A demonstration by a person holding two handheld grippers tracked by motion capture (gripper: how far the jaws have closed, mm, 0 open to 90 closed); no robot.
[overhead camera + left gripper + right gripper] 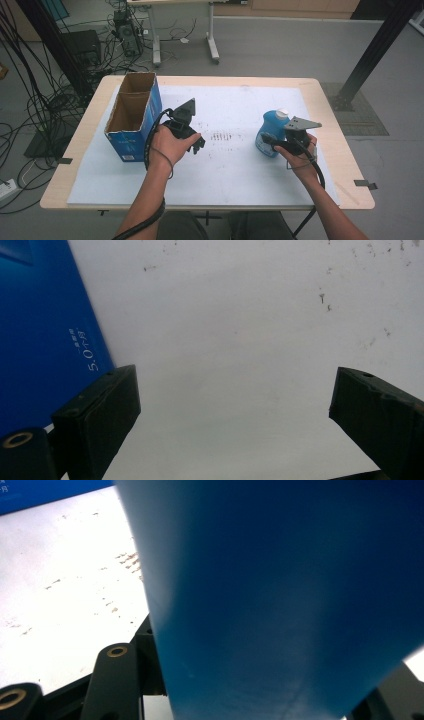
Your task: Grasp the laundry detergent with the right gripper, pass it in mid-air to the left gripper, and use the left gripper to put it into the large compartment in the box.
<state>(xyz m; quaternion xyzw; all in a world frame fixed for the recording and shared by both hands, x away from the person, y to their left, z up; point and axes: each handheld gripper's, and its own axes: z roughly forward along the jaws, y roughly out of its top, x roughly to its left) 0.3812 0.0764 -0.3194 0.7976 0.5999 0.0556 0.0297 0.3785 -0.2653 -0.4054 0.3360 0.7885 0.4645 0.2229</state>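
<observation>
A blue bottle point(270, 131) with a white cap stands on the white mat point(230, 105) at the right. My right gripper point(268, 140) is shut on its lower body from the near right side. In the right gripper view the bottle's blue wall point(280, 595) sits close up between the jaws. My left gripper point(199, 145) hangs just right of an open-topped blue cardboard box point(131, 120). In the left gripper view this gripper point(235, 390) stands open over bare mat, with the box's blue side point(40, 335) beside its left jaw.
The mat covers a wooden table point(330, 130) and carries a patch of dark smudges point(225, 136) at its middle. Behind the table lie tangled cables point(30, 100), a desk's legs point(212, 45) and a black post point(375, 50).
</observation>
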